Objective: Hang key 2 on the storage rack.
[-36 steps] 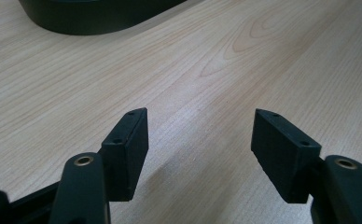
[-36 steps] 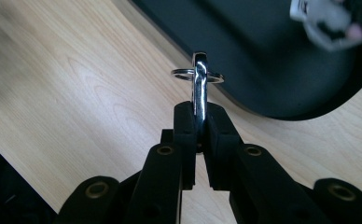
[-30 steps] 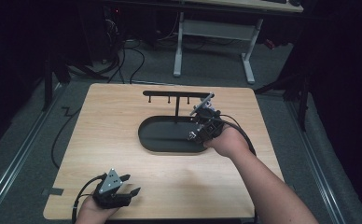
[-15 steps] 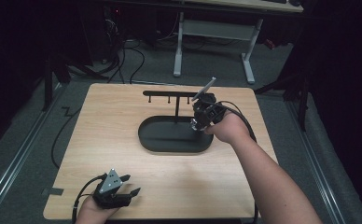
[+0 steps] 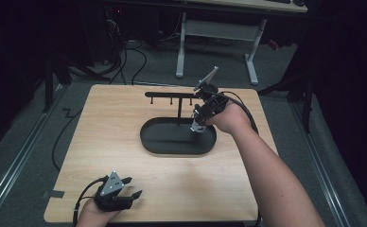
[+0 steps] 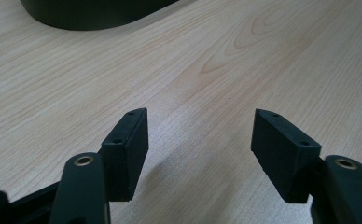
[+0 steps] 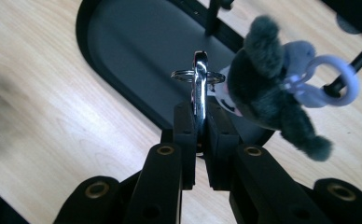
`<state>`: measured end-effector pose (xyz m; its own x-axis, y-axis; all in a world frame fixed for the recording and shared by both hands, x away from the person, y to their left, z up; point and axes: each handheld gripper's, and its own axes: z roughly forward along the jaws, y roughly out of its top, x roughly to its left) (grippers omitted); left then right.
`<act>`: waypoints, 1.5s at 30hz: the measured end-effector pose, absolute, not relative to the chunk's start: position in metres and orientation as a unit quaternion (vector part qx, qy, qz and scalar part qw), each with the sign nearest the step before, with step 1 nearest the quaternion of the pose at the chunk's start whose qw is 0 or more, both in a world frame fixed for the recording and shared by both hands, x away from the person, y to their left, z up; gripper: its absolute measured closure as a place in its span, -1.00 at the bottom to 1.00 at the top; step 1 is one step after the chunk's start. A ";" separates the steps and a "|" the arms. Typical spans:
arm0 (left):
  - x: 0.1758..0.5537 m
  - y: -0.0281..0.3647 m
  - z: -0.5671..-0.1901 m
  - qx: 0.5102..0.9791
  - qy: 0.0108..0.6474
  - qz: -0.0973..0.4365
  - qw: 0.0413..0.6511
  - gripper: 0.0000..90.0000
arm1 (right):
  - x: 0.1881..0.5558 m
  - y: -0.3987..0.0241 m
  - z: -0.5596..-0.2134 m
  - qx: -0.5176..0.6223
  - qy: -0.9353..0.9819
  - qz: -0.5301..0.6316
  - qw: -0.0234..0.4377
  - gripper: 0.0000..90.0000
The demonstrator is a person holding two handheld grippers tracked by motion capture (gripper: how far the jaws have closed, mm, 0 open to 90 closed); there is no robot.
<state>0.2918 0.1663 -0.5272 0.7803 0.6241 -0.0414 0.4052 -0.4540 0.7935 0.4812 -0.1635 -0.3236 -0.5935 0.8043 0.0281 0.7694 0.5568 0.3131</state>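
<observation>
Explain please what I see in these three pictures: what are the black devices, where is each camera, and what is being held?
A person sits at a wooden table holding a hand-operated grasping tool in each hand. One camera looks down from above; the other two ride on the tools, looking along their black jaws. The left tool rests near the table's front edge, jaws open and empty. The right tool is shut on a silver clip from which hangs a small grey plush keychain. It is held above a black oval tray whose post carries a bar with hooks.
</observation>
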 end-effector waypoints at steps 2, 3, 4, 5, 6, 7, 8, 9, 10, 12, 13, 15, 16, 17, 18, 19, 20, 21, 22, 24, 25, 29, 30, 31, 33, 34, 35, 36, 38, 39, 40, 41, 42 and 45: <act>0.292 0.166 -0.527 0.843 0.305 0.129 0.424 -0.17 | 0.483 -0.163 -0.322 0.450 0.878 0.149 0.060 0.89; 0.292 0.166 -0.527 0.842 0.305 0.131 0.426 -0.17 | 0.486 -0.161 -0.320 0.452 0.877 0.151 0.064 0.89; 0.292 0.167 -0.528 0.841 0.306 0.131 0.427 -0.17 | 0.488 -0.161 -0.319 0.449 0.878 0.151 0.068 0.89; 0.292 0.167 -0.527 0.841 0.307 0.131 0.427 -0.17 | 0.489 -0.159 -0.319 0.455 0.875 0.151 0.067 0.89; 0.292 0.167 -0.527 0.841 0.307 0.130 0.426 -0.17 | 0.491 -0.159 -0.318 0.450 0.877 0.153 0.068 0.89; 0.292 0.167 -0.527 0.841 0.307 0.130 0.426 -0.17 | 0.491 -0.159 -0.318 0.450 0.877 0.153 0.068 0.89; 0.292 0.168 -0.527 0.841 0.307 0.130 0.426 -0.17 | 0.492 -0.158 -0.317 0.451 0.877 0.154 0.069 0.89; 0.292 0.168 -0.527 0.839 0.309 0.132 0.428 -0.17 | 0.494 -0.157 -0.316 0.448 0.878 0.153 0.070 0.89; 0.292 0.168 -0.527 0.839 0.309 0.132 0.428 -0.17 | 0.495 -0.156 -0.315 0.453 0.875 0.156 0.071 0.89; 0.292 0.168 -0.527 0.839 0.308 0.131 0.428 -0.17 | 0.499 -0.155 -0.313 0.452 0.875 0.156 0.075 0.89; 0.292 0.168 -0.527 0.839 0.308 0.131 0.428 -0.17 | 0.499 -0.153 -0.313 0.460 0.871 0.155 0.076 0.89; 0.292 0.168 -0.527 0.839 0.308 0.131 0.428 -0.17 | 0.502 -0.153 -0.312 0.457 0.872 0.156 0.084 0.89; 0.292 0.168 -0.527 0.839 0.308 0.131 0.429 -0.17 | 0.505 -0.152 -0.312 0.461 0.869 0.158 0.087 0.89; 0.292 0.168 -0.527 0.839 0.308 0.131 0.429 -0.17 | 0.505 -0.152 -0.312 0.461 0.869 0.158 0.087 0.89; 0.292 0.168 -0.527 0.840 0.307 0.130 0.428 -0.17 | 0.507 -0.152 -0.312 0.465 0.866 0.160 0.091 0.89; 0.292 0.168 -0.527 0.840 0.307 0.130 0.428 -0.17 | 0.507 -0.152 -0.312 0.465 0.866 0.160 0.091 0.89; 0.292 0.168 -0.527 0.839 0.308 0.131 0.428 -0.17 | 0.509 -0.151 -0.313 0.467 0.865 0.160 0.094 0.89; 0.292 0.168 -0.527 0.839 0.308 0.131 0.428 -0.17 | 0.509 -0.151 -0.313 0.467 0.865 0.160 0.094 0.89; 0.292 0.168 -0.527 0.840 0.308 0.131 0.428 -0.17 | 0.510 -0.151 -0.314 0.468 0.864 0.160 0.094 0.89; 0.292 0.168 -0.527 0.839 0.308 0.130 0.428 -0.17 | 0.511 -0.151 -0.315 0.471 0.863 0.158 0.096 0.89; 0.292 0.168 -0.527 0.840 0.308 0.131 0.428 -0.17 | 0.513 -0.153 -0.316 0.474 0.859 0.160 0.104 0.88; 0.292 0.167 -0.528 0.842 0.306 0.128 0.426 -0.17 | 0.513 -0.157 -0.323 0.483 0.856 0.146 0.109 0.88; 0.292 0.166 -0.528 0.842 0.305 0.129 0.425 -0.17 | 0.512 -0.158 -0.324 0.482 0.857 0.146 0.108 0.88; 0.292 0.165 -0.529 0.843 0.305 0.129 0.425 -0.17 | 0.510 -0.160 -0.330 0.485 0.856 0.147 0.105 0.88; 0.292 0.164 -0.529 0.845 0.302 0.128 0.423 -0.17 | 0.509 -0.161 -0.337 0.488 0.854 0.148 0.099 0.88; 0.291 0.164 -0.529 0.846 0.301 0.128 0.422 -0.17 | 0.508 -0.161 -0.340 0.487 0.855 0.148 0.097 0.88; 0.291 0.164 -0.529 0.846 0.301 0.127 0.422 -0.17 | 0.508 -0.162 -0.342 0.491 0.852 0.154 0.094 0.88; 0.291 0.163 -0.529 0.846 0.301 0.127 0.421 -0.17 | 0.508 -0.162 -0.344 0.492 0.851 0.159 0.093 0.88; 0.291 0.164 -0.529 0.848 0.300 0.125 0.419 -0.17 | 0.508 -0.162 -0.346 0.492 0.851 0.160 0.093 0.87; 0.291 0.163 -0.530 0.847 0.300 0.126 0.420 -0.17 | 0.508 -0.162 -0.349 0.493 0.849 0.162 0.094 0.86; 0.291 0.163 -0.530 0.847 0.301 0.126 0.420 -0.17 | 0.508 -0.161 -0.352 0.494 0.849 0.161 0.093 0.84; 0.291 0.163 -0.530 0.847 0.301 0.126 0.420 -0.17 | 0.508 -0.161 -0.352 0.494 0.849 0.161 0.093 0.84; 0.291 0.163 -0.531 0.847 0.301 0.125 0.419 -0.17 | 0.509 -0.160 -0.356 0.494 0.849 0.163 0.093 0.80; 0.292 0.163 -0.531 0.849 0.300 0.124 0.417 -0.17 | 0.511 -0.158 -0.361 0.495 0.848 0.168 0.091 0.78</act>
